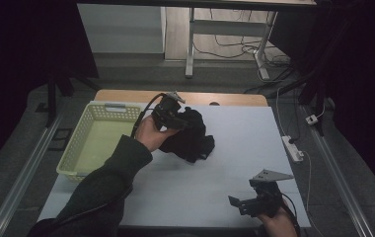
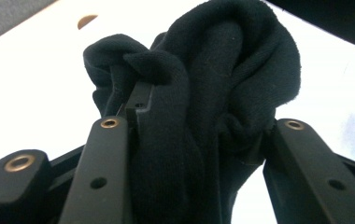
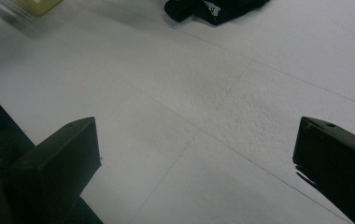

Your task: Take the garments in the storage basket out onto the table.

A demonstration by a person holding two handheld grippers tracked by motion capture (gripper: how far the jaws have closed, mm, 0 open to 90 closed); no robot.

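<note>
A crumpled black garment [image 1: 190, 136], soft knitted fleece with a nubby nap, sits bunched in a lumpy heap just past the middle of the white table [image 1: 200, 192], toward twelve o'clock. The left gripper [image 1: 173, 114] reaches into it from the ten o'clock side, the person's left hand [image 1: 148, 132] wrapped round its body and a dark green sleeve [image 1: 101, 190] trailing back toward seven o'clock. In the left gripper view, thick folds of the cloth [image 2: 203, 107] fill the space between the two matte black jaws, which are closed in on the fabric and pinching it. At nine o'clock lies a pale yellow plastic basket [image 1: 84, 170], rectangular, with latticed walls. The right gripper [image 1: 254, 201] rests at about five o'clock near the table's front edge, a grey three-cornered plate on top; in the right gripper view its blocky jaws stand wide apart over bare, faintly pebbled tabletop [image 3: 203, 116], the garment's edge [image 3: 213, 9] well beyond them.
</note>
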